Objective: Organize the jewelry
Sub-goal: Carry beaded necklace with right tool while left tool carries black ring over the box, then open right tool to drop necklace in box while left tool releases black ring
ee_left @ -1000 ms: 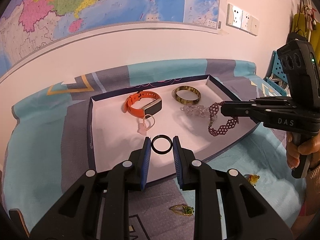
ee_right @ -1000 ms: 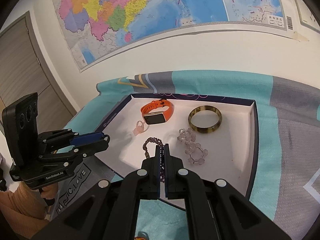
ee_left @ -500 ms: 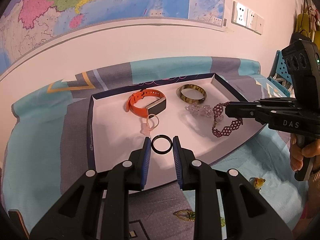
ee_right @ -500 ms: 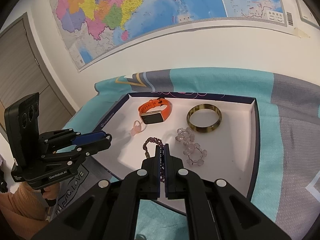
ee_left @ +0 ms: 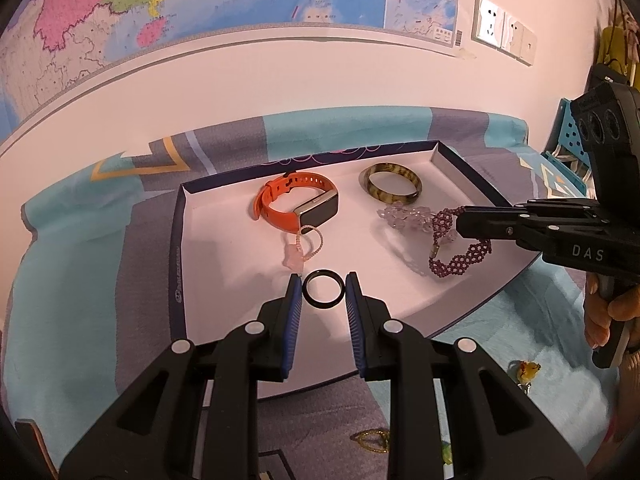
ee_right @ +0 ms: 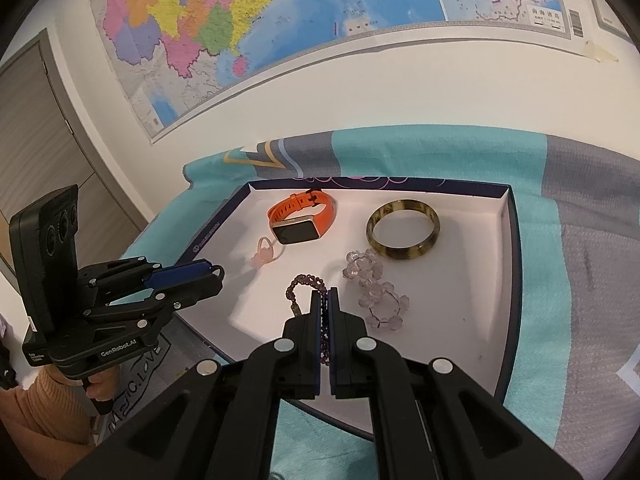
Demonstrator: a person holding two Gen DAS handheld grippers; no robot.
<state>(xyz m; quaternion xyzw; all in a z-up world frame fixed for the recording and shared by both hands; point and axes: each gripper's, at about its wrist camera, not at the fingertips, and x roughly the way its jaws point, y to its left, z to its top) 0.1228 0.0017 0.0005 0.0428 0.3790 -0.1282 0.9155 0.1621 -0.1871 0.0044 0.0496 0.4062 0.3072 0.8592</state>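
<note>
Between the blue pads of the left gripper [ee_left: 323,294], a thin black ring [ee_left: 323,289] is clamped by its outer edge and held just above the white floor of the shallow box tray [ee_left: 178,240], near the tray's front edge. The ring is plain, glossy and unbroken, with no stone. The right gripper [ee_right: 325,304] is clenched on a purple beaded bracelet [ee_left: 460,254], a woven band of small dark-purple beads with a metal clasp; one end is pinched between the jaws and the rest hangs and loops over the tray floor. Just beside it lies a clear crystal bead bracelet [ee_right: 376,290]. Farther back, a tortoiseshell bangle [ee_right: 403,234] lies flat, and an orange smartwatch [ee_right: 302,220] rests on its side. A pink bead ring with a star charm [ee_left: 300,250] lies in front of the watch. The tray stands on a teal and grey patterned cloth [ee_left: 80,280]. Two small yellow-green trinkets [ee_left: 526,370] [ee_left: 374,440] lie on the cloth outside the tray. A map [ee_right: 280,20] is fixed to the wall behind.
</note>
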